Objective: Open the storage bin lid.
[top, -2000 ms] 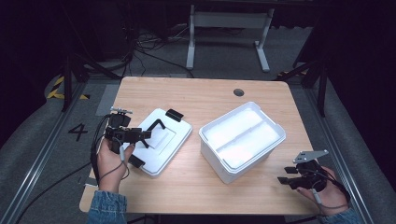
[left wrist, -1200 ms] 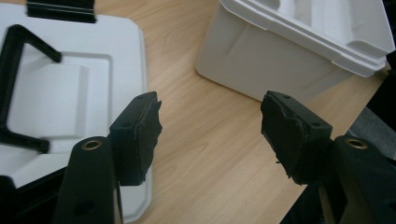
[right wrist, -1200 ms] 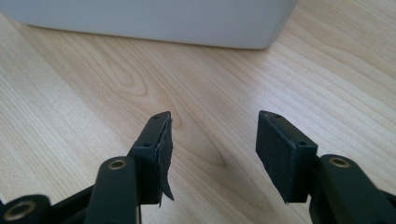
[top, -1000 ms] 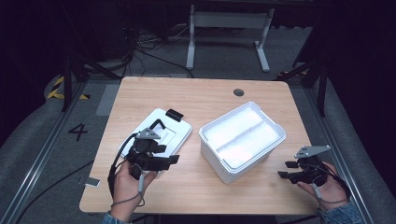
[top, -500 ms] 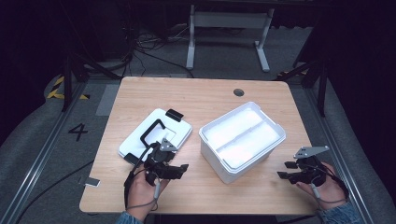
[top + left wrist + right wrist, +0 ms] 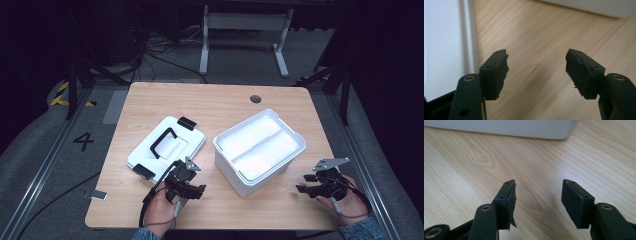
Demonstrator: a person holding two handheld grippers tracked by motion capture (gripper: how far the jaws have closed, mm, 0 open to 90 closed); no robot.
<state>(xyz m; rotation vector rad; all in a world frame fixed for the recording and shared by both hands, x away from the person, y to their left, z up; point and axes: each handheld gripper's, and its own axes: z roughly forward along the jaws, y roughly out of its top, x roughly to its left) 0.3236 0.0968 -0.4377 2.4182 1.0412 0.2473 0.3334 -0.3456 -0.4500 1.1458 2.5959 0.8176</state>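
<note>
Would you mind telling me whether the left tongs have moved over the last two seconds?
Yes. The left tongs have come off the white lid, moving toward the table's near edge and right toward the white bin; they now sit open over bare wood.

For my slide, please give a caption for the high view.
Two open hand-held tools, left and right, flank an open white box beside its lid.

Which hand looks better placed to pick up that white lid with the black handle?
Left. The left gripper, jaws open, sits right beside the flat white lid with the black handle. The right gripper is beyond the open white plastic box, farther from the lid.
</note>
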